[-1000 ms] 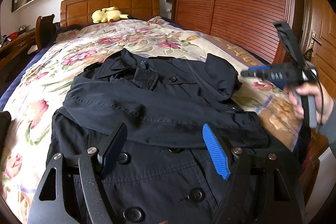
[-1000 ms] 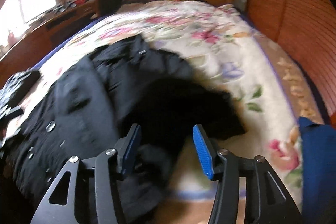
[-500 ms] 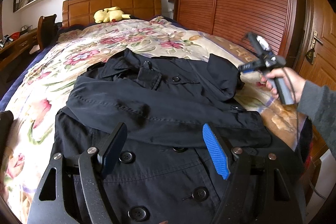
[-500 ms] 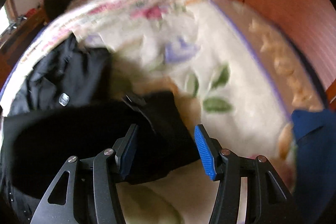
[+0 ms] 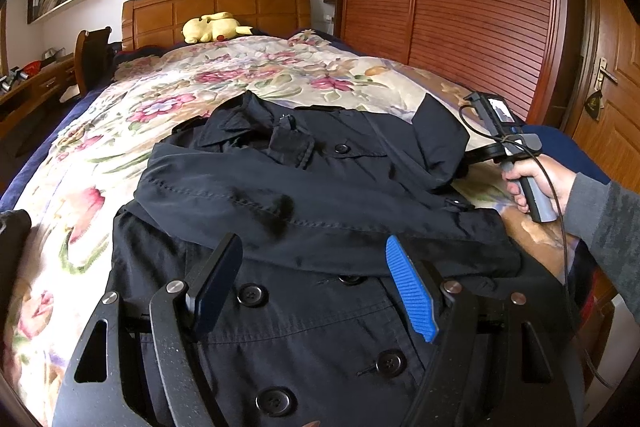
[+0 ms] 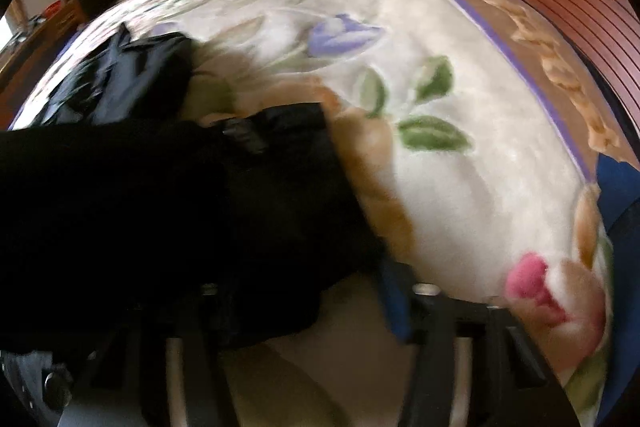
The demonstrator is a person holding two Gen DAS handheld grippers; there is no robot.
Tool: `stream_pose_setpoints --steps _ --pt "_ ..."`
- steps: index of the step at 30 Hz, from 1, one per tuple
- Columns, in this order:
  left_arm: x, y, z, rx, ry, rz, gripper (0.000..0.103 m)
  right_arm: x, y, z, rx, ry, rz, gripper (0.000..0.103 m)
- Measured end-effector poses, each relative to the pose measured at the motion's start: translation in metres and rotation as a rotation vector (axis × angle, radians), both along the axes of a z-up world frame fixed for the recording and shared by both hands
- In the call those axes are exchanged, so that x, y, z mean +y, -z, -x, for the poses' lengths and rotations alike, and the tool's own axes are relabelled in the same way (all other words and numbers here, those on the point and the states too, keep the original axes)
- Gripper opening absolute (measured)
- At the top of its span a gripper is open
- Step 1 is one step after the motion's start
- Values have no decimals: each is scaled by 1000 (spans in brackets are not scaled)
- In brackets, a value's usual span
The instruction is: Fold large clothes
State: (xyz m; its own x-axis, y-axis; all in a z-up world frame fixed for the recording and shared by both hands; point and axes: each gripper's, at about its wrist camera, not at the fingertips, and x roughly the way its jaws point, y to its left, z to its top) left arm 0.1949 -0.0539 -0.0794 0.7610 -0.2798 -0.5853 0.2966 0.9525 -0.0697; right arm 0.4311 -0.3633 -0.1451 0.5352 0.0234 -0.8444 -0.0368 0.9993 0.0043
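Note:
A dark navy double-breasted coat (image 5: 304,195) lies front-up on the floral bedspread (image 5: 224,83), one sleeve folded across its chest. My left gripper (image 5: 312,291) hovers open and empty over the coat's lower buttons. My right gripper (image 5: 480,155) reaches in from the right edge of the bed, its tips under the raised right shoulder and sleeve fold. In the blurred right wrist view the dark sleeve cloth (image 6: 248,211) lies between the spread fingers (image 6: 394,311), which are wide apart and partly hidden.
A yellow plush toy (image 5: 212,27) lies at the wooden headboard (image 5: 216,7). A slatted wooden wardrobe (image 5: 460,7) runs along the right side. A chair (image 5: 94,55) and desk stand at the far left. A door (image 5: 612,87) is at the right.
My right gripper has dropped from above the bed's right edge down into the coat's right sleeve fold; the cloth now fills its view. My left gripper has barely moved.

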Motion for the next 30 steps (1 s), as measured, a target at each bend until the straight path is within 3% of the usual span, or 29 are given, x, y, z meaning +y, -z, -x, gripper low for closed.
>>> stream_pose_setpoints --steps 1,4,19,30 --pt "0 0 1 0 0 -2 75 8 -1 3 -2 -44 17 18" --pt "3 0 2 -2 -5 -7 75 26 -9 23 -27 -138 62 12" --pt "32 -7 14 -21 -56 -3 75 113 -137 111 -373 -359 33 7" --pt "67 -11 28 -34 -104 -4 75 180 -163 179 -441 -527 73 8"
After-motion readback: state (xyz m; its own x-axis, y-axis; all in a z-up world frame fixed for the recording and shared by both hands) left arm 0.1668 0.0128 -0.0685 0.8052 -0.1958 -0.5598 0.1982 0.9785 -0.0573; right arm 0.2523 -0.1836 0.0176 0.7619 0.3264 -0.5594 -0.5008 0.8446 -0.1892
